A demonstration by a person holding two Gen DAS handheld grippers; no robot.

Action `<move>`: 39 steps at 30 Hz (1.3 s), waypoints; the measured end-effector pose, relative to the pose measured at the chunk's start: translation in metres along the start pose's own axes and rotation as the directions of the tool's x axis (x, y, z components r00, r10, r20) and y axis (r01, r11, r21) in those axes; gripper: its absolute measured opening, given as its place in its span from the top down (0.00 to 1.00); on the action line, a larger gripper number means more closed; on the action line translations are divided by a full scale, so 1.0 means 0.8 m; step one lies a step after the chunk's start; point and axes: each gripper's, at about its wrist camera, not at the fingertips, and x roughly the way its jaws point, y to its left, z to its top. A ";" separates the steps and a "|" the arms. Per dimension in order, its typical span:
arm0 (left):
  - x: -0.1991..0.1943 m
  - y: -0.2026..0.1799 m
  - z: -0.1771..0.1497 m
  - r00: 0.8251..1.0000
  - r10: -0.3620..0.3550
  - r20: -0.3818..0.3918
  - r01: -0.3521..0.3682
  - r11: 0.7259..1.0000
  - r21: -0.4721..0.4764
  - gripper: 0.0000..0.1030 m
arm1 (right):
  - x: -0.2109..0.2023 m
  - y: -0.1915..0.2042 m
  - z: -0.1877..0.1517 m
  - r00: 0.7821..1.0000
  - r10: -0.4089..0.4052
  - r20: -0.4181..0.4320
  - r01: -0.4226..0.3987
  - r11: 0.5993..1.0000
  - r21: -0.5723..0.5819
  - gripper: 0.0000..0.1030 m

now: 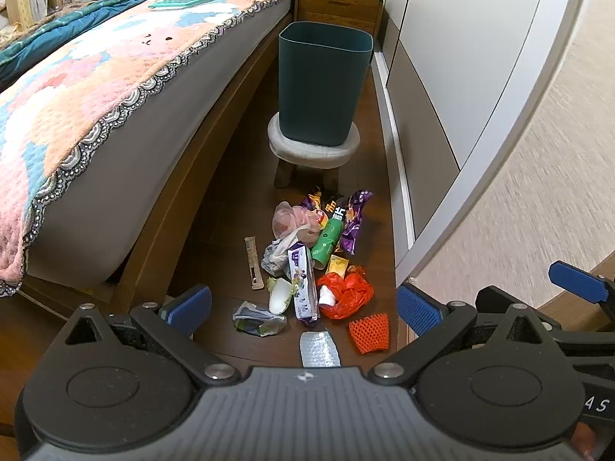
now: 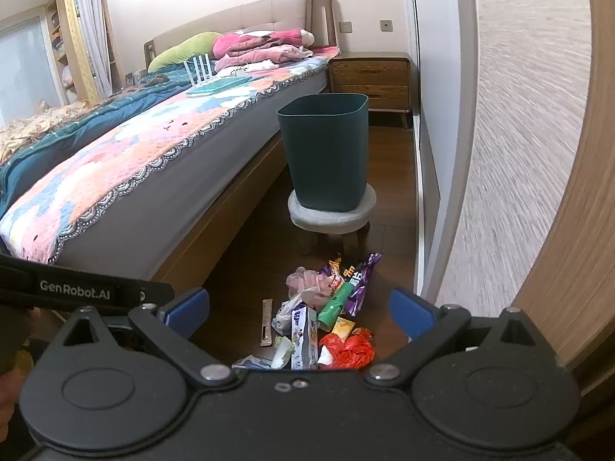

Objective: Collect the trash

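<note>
Bed: bed (image 1: pixel 115 88) is filling the left side of both views; its wooden frame is running along the floor beside the trash, so you are working in a narrow lane.
Left gripper: you are holding the left gripper (image 1: pixel 303 305) with its jaws wide apart and nothing between them, pointing down at the pile.
Trash pile: the trash is lying on the wooden floor (image 1: pixel 230 199) in front of the stool, well apart from the bin mouth. A brown stick sachet (image 1: pixel 253 265) is lying at its left edge, then a purple-white pack (image 1: pixel 303 284), a green tube (image 1: pixel 326 240), a red plastic bag (image 1: pixel 346 294) and an orange foam net (image 1: pixel 369 332).
Nearest pieces: the orange foam net and a silver wrapper (image 1: pixel 319 349) are lying closest to your left gripper, apart from the heap.
Bin: the dark green bin (image 1: pixel 324 80) is standing upright on a small round stool (image 1: pixel 313 148) behind the pile, open at the top.
Right gripper: the right gripper (image 2: pixel 300 313) is also standing wide and empty, hovering over the pile.
Advice: you are probably starting the first pick; I think a loose single piece is easier than the tangled middle. Lower straight, close on one item only.
Risk: the bin is sitting high on the stool, so a push could tip it.
</note>
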 end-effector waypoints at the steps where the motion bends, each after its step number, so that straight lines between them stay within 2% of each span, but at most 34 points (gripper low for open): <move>1: 0.000 0.001 0.000 1.000 -0.002 0.000 0.002 1.000 0.000 0.00 | -0.001 -0.001 0.000 1.000 0.002 0.001 -0.002 1.000 0.003 0.02; 39: 0.001 -0.007 -0.002 1.000 0.004 0.005 -0.004 1.000 0.010 0.00 | -0.006 -0.007 -0.003 1.000 0.021 0.008 -0.021 1.000 0.014 0.02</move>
